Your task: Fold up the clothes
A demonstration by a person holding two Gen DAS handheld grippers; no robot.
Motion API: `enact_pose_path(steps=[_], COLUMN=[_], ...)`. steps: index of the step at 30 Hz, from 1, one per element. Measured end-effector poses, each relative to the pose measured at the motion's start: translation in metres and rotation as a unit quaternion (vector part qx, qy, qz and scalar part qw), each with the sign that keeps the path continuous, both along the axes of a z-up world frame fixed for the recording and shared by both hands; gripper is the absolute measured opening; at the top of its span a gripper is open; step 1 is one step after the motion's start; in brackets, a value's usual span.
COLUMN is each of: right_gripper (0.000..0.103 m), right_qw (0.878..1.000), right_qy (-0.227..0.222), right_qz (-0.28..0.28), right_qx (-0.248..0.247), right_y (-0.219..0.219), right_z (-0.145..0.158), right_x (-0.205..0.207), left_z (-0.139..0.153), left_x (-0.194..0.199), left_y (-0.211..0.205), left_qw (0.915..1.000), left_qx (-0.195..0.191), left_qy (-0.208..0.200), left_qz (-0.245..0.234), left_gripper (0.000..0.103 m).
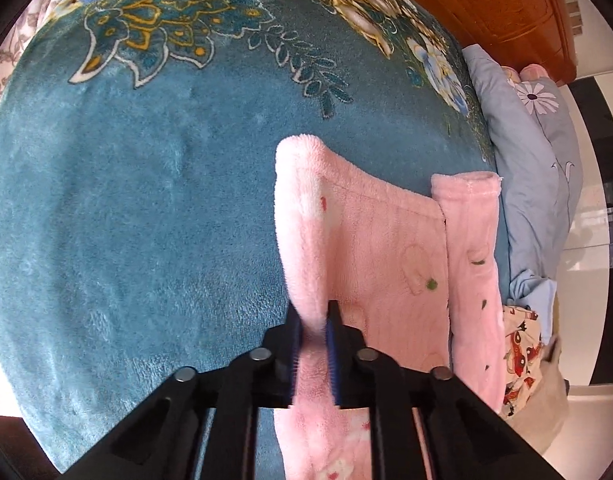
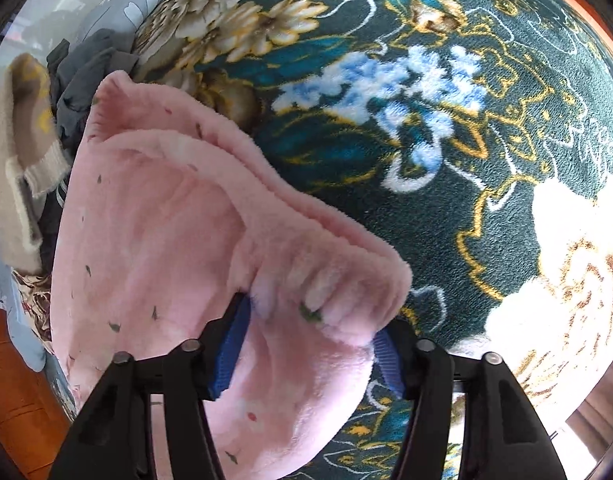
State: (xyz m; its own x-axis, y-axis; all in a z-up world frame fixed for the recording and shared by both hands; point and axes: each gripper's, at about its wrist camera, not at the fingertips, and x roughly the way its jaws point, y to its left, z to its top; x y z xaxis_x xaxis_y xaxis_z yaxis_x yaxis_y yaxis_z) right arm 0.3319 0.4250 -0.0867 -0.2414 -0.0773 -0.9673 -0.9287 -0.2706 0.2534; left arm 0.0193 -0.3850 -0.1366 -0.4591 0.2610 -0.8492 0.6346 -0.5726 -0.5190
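A pink fleece garment lies partly folded on the teal flowered blanket. My left gripper is shut on a raised edge of the garment, which stands up in a fold between the blue pads. In the right wrist view my right gripper holds a thick bunched fold of the same pink garment between its blue pads; the jaws stand fairly wide apart around the bulk. The garment's far part rests on the blanket.
A light blue quilt with daisies lies at the bed's right side, with a wooden headboard beyond. A patterned cloth lies beside the garment. Grey clothes and a beige knit item are piled at the left in the right wrist view.
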Motion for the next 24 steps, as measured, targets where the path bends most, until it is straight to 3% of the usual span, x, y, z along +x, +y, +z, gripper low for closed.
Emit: enact_pose_path(steps=[3,7,10,13,15,18,21,24], right_gripper=[0.017,0.012,0.01,0.01,0.01,0.01,0.01,0.01], right_qw=[0.999,0.99,0.989,0.988,0.986,0.988,0.99,0.989], right_qy=[-0.037,-0.098,-0.1,-0.099,-0.099,-0.111,-0.124,-0.13], right_qz=[0.029,0.09,0.079,0.085,0.09,0.073,0.052,0.058], right_qx=[0.009,0.05,0.07,0.088,0.097,0.078,0.051,0.048], right_y=[-0.01,-0.023,-0.023,-0.024,-0.025,-0.023,-0.024,-0.029], right_z=[0.003,0.016,0.035,0.055,0.067,0.056,0.035,0.03], right_x=[-0.014,-0.032,-0.031,-0.02,-0.01,0.016,0.032,0.031], left_z=[0.013,0.038,0.059,0.062,0.047,0.018,0.007,0.012], left_x=[0.001,0.014,0.03,0.04,0.033,0.033,0.039,0.035], left_y=[0.004,0.004,0.002,-0.005,-0.009,-0.021,-0.029,-0.024], left_qw=[0.9994,0.996,0.9917,0.9924,0.9951,0.9948,0.9941,0.9942], left_qx=[-0.031,-0.063,-0.087,-0.097,-0.091,-0.057,-0.031,-0.053], left_qy=[0.015,0.064,0.092,0.059,-0.002,-0.074,-0.088,-0.085], left_qz=[-0.01,0.003,0.023,0.048,0.038,0.041,0.055,0.04], left_gripper=[0.007,0.006,0.005,0.005,0.005,0.005,0.005,0.005])
